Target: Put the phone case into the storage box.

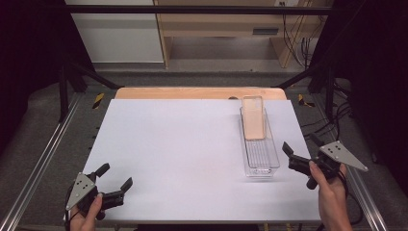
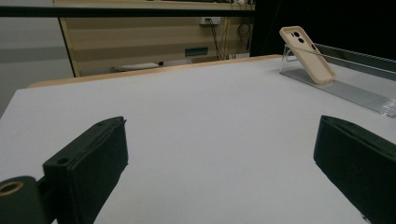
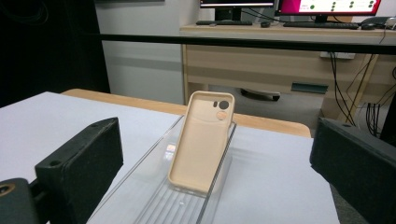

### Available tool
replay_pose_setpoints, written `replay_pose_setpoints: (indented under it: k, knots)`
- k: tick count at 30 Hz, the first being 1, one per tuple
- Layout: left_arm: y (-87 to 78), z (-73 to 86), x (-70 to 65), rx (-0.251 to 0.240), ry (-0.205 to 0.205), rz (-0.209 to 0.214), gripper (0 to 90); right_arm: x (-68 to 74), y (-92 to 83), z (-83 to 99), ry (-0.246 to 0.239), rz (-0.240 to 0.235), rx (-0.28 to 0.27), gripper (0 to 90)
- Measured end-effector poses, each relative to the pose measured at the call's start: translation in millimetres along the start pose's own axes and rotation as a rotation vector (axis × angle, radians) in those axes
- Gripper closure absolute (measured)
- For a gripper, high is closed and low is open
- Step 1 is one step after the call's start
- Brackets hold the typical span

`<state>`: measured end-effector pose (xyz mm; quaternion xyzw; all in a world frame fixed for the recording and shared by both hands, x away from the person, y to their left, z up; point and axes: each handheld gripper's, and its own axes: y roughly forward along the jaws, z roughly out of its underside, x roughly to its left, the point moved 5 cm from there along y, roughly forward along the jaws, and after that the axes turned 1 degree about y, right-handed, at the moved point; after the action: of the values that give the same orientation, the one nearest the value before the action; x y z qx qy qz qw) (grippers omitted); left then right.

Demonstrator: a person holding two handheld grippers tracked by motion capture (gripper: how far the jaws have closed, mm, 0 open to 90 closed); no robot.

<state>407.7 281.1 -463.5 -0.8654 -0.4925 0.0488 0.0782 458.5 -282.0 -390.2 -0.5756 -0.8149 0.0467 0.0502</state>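
White table (image 1: 183, 149), 1 clear tray (image 1: 262, 166) lying at its right

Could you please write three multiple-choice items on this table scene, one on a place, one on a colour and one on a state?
1. Where is the beige phone case?
A. flat on the bare table
B. leaning in the clear plastic tray
C. between the left gripper's jaws

2. What colour is the table top?
A. white
B. green
C. red

3. How stands the right gripper?
A. shut on the case
B. shut on nothing
C. open, short of the tray

Key: 1 B, its foot rests in the tray and its top tilts against the far end; 2 A, the high view shows a white sheet; 3 C, its jaws stand apart with nothing between them, like the left gripper.
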Motion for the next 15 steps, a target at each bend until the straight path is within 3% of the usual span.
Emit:
replay_pose_setpoints:
  k: [5, 15]
  knots:
    - [0.0, 0.6, 2.3, -0.008, -0.006, 0.001, 2.7, -1.2, -2.9, 8.8, -0.022, 0.009, -0.005, 4.6]
    - [2.3, 3.6, 5.4, -0.01, 0.008, -0.016, 3.0, -0.7, -5.5, 26.3, -0.009, -0.005, 0.001, 4.8]
